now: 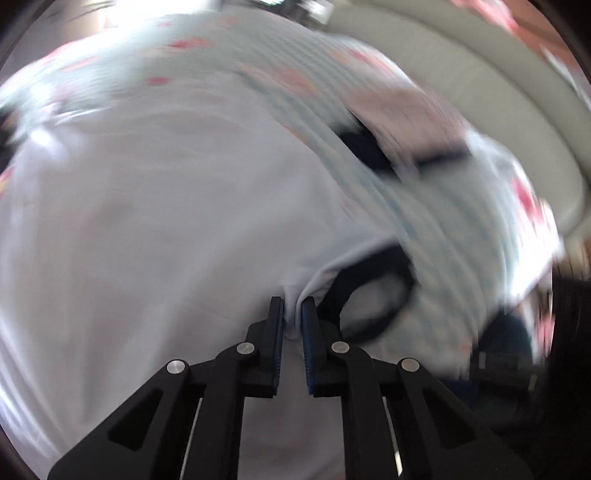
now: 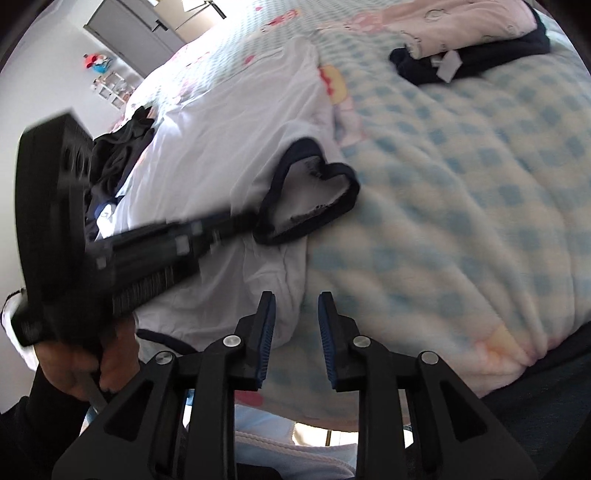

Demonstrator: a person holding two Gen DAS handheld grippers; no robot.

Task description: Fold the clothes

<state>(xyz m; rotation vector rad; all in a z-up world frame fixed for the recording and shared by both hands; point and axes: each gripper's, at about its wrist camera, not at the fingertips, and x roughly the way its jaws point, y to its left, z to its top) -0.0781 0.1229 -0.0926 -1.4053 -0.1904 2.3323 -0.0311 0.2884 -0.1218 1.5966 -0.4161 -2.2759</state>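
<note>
Far left in the right wrist view: a bare hand [image 2: 83, 363] wrapped round the handle of the left gripper [image 2: 236, 223], its black body slanting up toward the dark-trimmed collar [image 2: 306, 199] of a white T-shirt [image 2: 229, 122]. Seen from the left wrist, left gripper [image 1: 293, 314] with jaws nearly closed, a small pinch of white fabric caught between them right beside the collar [image 1: 373, 295]; T-shirt [image 1: 147, 221] filling most of that blurred view. Spread flat across the bed, on a blue-and-white checked blanket [image 2: 461, 192], with a heap of dark clothes [image 2: 118, 155] past its far-left edge. Nearer the middle, right gripper [image 2: 295, 314] with jaws parted and nothing between them, poised just over the near edge of the white T-shirt where it meets the blanket; touching or not, cannot tell. Further right and toward the top, a folded pink garment [image 2: 469, 26] lying on a dark navy one [image 2: 417, 66], well apart from the T-shirt
</note>
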